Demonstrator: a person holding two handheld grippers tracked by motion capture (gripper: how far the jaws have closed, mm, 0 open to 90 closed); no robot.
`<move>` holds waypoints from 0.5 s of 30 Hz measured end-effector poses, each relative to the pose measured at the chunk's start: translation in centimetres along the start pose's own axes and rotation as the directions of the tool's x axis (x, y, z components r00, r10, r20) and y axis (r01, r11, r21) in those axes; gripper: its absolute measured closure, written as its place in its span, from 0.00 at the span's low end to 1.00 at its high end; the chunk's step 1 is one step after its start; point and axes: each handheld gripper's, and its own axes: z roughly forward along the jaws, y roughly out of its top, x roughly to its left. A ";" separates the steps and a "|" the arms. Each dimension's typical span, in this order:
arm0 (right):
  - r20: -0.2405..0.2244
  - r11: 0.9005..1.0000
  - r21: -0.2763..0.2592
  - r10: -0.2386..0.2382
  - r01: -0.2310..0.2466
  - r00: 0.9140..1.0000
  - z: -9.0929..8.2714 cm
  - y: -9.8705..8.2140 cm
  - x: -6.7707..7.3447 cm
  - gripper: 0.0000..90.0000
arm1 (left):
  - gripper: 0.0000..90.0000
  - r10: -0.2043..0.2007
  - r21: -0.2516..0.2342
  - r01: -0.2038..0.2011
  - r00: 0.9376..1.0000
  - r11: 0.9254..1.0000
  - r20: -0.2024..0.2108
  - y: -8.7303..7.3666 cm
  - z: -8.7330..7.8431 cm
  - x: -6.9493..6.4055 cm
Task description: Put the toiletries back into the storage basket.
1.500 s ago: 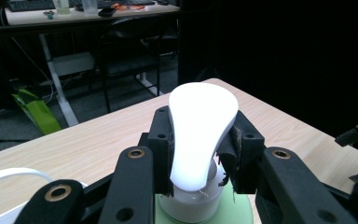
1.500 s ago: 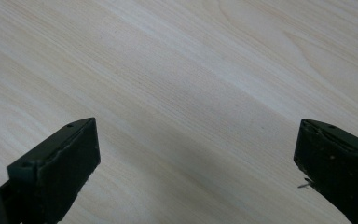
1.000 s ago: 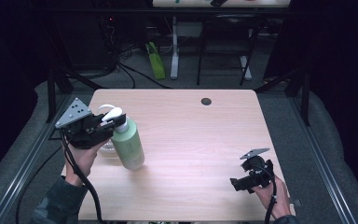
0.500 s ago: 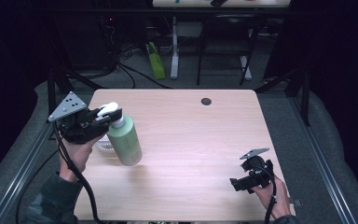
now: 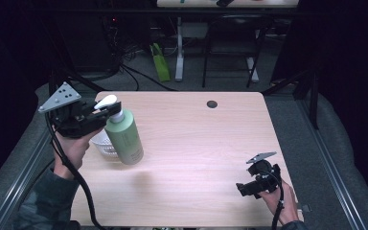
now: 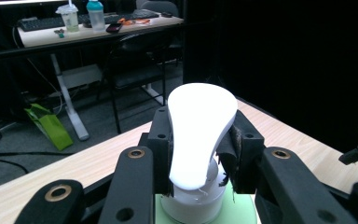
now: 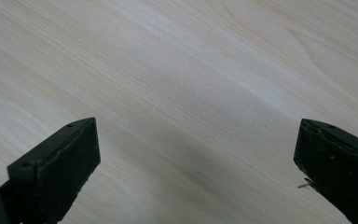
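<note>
The green pump bottle (image 5: pixel 125 137) is held tilted at the desk's (image 5: pixel 196 143) left side, beside a white basket (image 5: pixel 103 143), by the left tongs (image 6: pixel 200 154) clenched on its neck (right tongs (image 7: pixel 196 154) released), so slippage could topple it.

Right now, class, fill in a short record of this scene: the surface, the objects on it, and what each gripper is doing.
surface: light wooden table with a dark round hole near its far edge
bottle: green pump bottle with a white pump head, tilted, at the table's left
basket: small white basket beside the bottle, partly hidden by it
left gripper: left gripper shut on the bottle's neck, under the pump head
right gripper: right gripper open, empty, over bare table at the near right
</note>
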 end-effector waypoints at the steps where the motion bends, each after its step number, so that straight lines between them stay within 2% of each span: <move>1: -0.002 1.000 -0.001 0.002 -0.002 1.000 0.0 0.0 0.0 0.00 | 0.75 0.002 -0.001 -0.002 1.000 1.000 -0.002 0.2 0.0 0.0; 15: -0.001 1.000 0.004 -0.003 0.003 1.000 0.1 0.0 0.0 0.00 | 0.75 0.014 -0.006 -0.014 1.000 1.000 -0.024 1.4 -0.2 0.9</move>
